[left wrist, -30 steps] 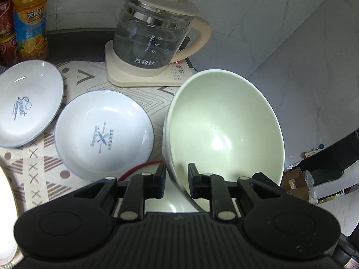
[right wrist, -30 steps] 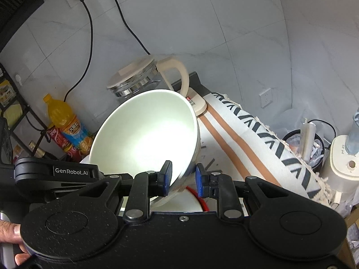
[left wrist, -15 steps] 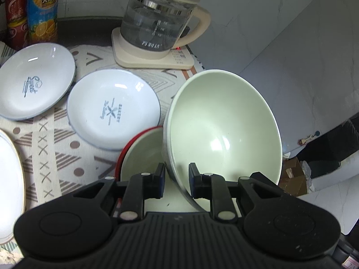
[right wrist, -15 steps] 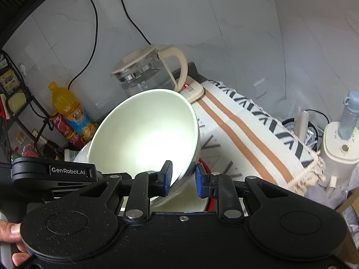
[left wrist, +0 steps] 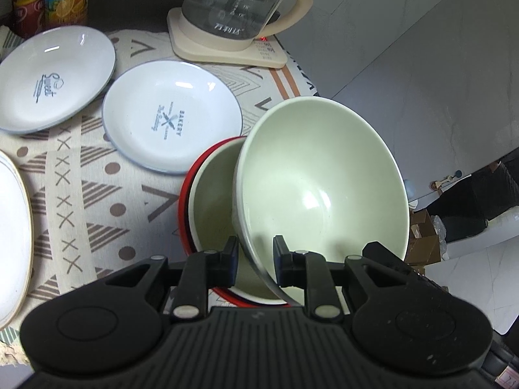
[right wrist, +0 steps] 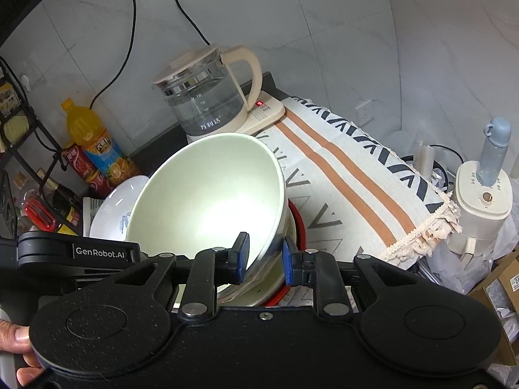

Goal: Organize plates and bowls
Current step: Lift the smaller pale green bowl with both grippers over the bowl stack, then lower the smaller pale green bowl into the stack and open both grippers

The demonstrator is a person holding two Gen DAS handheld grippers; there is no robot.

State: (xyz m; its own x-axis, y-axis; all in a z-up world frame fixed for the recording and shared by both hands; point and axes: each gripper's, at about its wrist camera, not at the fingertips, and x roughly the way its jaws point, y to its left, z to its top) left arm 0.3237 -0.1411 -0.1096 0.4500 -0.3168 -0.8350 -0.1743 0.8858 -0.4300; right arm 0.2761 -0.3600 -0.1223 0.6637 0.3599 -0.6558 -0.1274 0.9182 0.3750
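- Patterned tablecloth (left wrist: pixel 81 194) covers the worktop; marble-look wall behind, with two black cords running up out of frame in the right wrist view.
- Left gripper (left wrist: pixel 254 259) pinches the rim of a pale green bowl (left wrist: pixel 324 188), tilted steeply, one finger inside and one outside the wall.
- Right gripper (right wrist: pixel 262 259), blue pads (right wrist: pixel 241 253), clamps a bowl rim the same way (right wrist: pixel 207 201). Cannot tell whether both grippers hold one bowl or two alike.
- Held bowl hangs over a red-rimmed bowl (left wrist: pixel 207 207) standing on the cloth; its near side is hidden behind the gripper body, and contact between the two cannot be made out.
- Just beyond: white plate printed "BAKERY" (left wrist: pixel 172 116), then white plate printed "Sweet" (left wrist: pixel 55 74), near each other, apart.
- Gold-edged plate (left wrist: pixel 13 243) cut off at the left edge.
- Glass kettle (right wrist: pixel 207 97) on its cream base at the back; lid cut off in the left wrist view.
- Orange drink bottle (right wrist: pixel 94 142) and red cans (right wrist: pixel 78 162) beside the wall, labels too small to read.
- Thumb tip (right wrist: pixel 13 337) at the lower left edge; hand otherwise hidden.
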